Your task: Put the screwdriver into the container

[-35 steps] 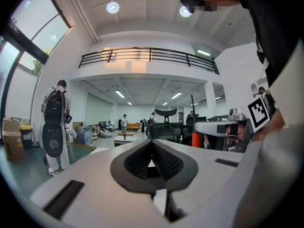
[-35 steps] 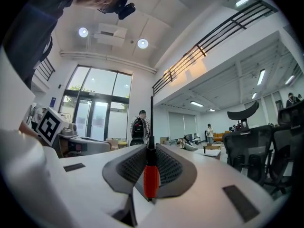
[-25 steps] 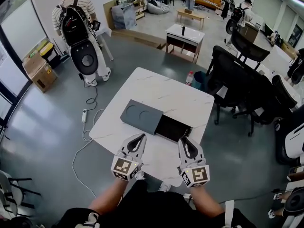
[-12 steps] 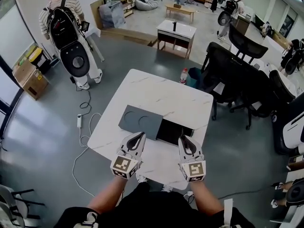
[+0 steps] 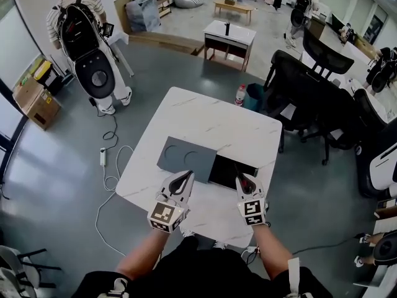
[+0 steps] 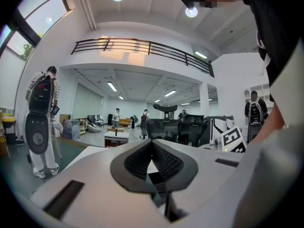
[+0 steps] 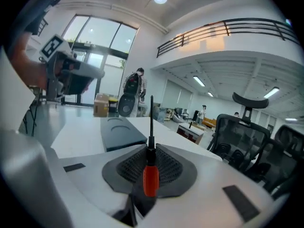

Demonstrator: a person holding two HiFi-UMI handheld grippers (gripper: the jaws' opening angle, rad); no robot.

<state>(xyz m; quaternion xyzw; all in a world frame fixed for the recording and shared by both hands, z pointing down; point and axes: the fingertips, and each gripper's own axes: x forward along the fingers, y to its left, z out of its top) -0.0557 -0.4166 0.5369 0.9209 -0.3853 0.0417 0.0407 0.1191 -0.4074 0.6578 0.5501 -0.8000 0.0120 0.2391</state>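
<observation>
**Screwdriver in the right gripper, tip at the container's open end**

Right gripper [image 7: 151,148]: jaws clamped on the screwdriver [image 7: 150,175]. The red handle sits between the ribbed pads, and the black shaft runs straight out past the tips, in line with the jaws. No tilt to either side shows in the right gripper view.

Left gripper [image 6: 152,142]: jaws together and nothing between them. In the head view it hangs over the near edge of the grey lid [image 5: 185,156], which has two round recesses. We cannot tell whether it touches the lid.

Container [image 5: 231,170]: a flat dark box on the white marble table [image 5: 205,120]. The lid covers its left part, and the right part is open and black inside.

The relation that matters: the open part lies directly ahead of the right gripper [image 5: 240,177] and below the shaft. The left gripper is off to the lid side. We judge the right hand to be the one placed for the drop.

The shaft points away from us, across the container's short side. The box's long axis runs left to right. We judge the tool needs lowering before the jaws let go, and perhaps a turn to lie along the opening.

We cannot see how deep the opening is.
</observation>
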